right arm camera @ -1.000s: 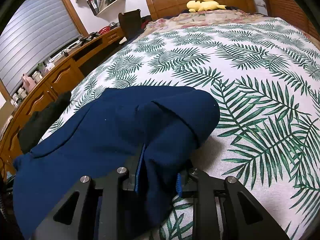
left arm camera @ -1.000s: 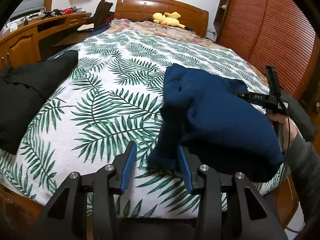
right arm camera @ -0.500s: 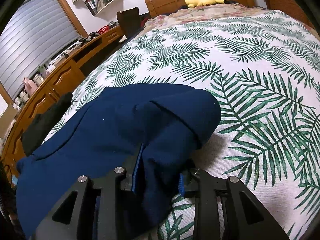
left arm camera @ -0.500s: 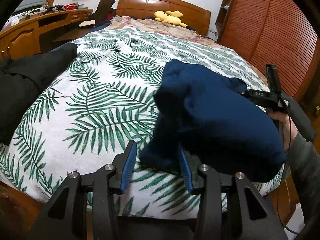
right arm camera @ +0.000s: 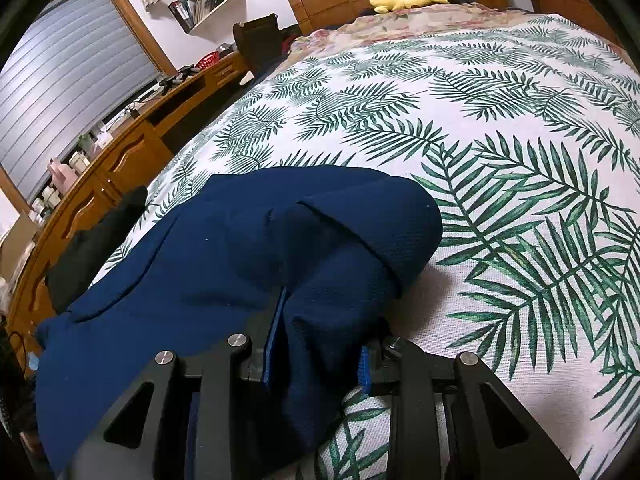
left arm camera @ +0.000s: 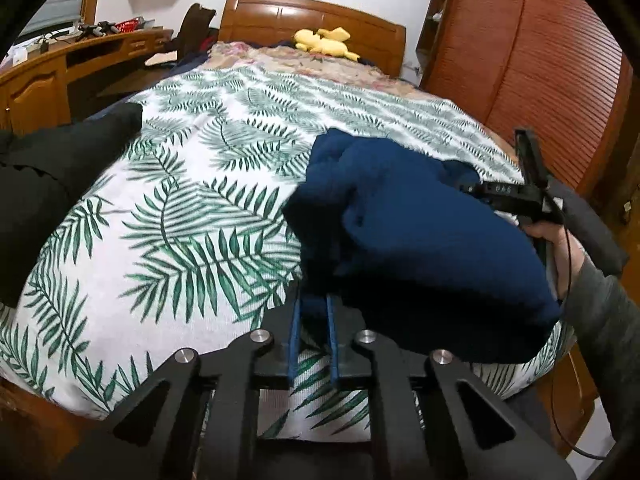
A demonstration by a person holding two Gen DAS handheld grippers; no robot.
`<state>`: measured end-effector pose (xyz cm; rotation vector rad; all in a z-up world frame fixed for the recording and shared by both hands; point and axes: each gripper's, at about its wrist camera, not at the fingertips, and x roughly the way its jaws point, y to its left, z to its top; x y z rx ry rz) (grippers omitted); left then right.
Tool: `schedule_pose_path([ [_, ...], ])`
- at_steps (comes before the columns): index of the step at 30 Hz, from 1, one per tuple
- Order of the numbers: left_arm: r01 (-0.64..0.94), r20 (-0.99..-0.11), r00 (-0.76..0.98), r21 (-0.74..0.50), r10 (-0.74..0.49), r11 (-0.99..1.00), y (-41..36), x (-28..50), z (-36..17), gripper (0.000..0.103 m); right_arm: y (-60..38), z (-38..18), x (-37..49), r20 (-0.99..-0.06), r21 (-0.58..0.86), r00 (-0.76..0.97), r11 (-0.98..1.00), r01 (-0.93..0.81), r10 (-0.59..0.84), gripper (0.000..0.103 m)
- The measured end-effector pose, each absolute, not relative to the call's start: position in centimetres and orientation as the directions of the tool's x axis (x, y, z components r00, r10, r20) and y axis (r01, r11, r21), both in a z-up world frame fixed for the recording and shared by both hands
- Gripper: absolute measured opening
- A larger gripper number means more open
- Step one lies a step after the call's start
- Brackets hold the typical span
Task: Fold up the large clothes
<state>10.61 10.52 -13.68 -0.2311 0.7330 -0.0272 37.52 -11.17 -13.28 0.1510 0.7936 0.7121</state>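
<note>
A dark blue garment point(left arm camera: 420, 232) lies bunched near the foot of the bed with the palm-leaf cover point(left arm camera: 200, 208). My left gripper point(left arm camera: 314, 320) is shut on the garment's near left edge. In the right wrist view the garment point(right arm camera: 224, 264) fills the lower left, and my right gripper point(right arm camera: 320, 344) is shut on a thick fold of it. The right gripper also shows in the left wrist view point(left arm camera: 516, 196), held by a hand at the garment's right side.
A black garment point(left arm camera: 44, 184) lies on the bed's left edge. A wooden desk point(left arm camera: 48, 76) runs along the left. A yellow plush toy point(left arm camera: 324, 40) sits by the headboard. A wooden wardrobe point(left arm camera: 540, 64) stands on the right.
My left gripper's jaws have closed from wide open onto the blue garment's edge. The right gripper keeps its hold and has barely moved.
</note>
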Motion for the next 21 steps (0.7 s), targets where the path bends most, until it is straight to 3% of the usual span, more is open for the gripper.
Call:
schedule_pose_path([
  [9, -0.063, -0.637, 0.767, -0.195, -0.078, 0.979, 10.4, 10.6, -13.0, 0.01, -11.1, -13.2, 37.4, -0.598, 0.381, 0.484, 0.758, -0.529, 0.639, 0.029],
  [12, -0.078, -0.644, 0.763, -0.184, -0.06, 0.98, 10.2, 10.9, -12.6, 0.01, -10.6, -12.7, 37.0, -0.597, 0.364, 0.496, 0.764, -0.533, 0.631, 0.022],
  [18, -0.065, -0.631, 0.774, -0.151, -0.046, 0.986, 9.9, 11.2, -10.8, 0.009, -9.6, -8.2, 35.9, -0.54, 0.339, 0.54, 0.753, -0.564, 0.646, 0.015],
  [21, -0.061, -0.607, 0.793, -0.166, -0.053, 0.984, 10.2, 10.9, -10.0, 0.009, -7.9, -5.8, 34.9, -0.538, 0.258, 0.564, 0.759, -0.598, 0.627, 0.015],
])
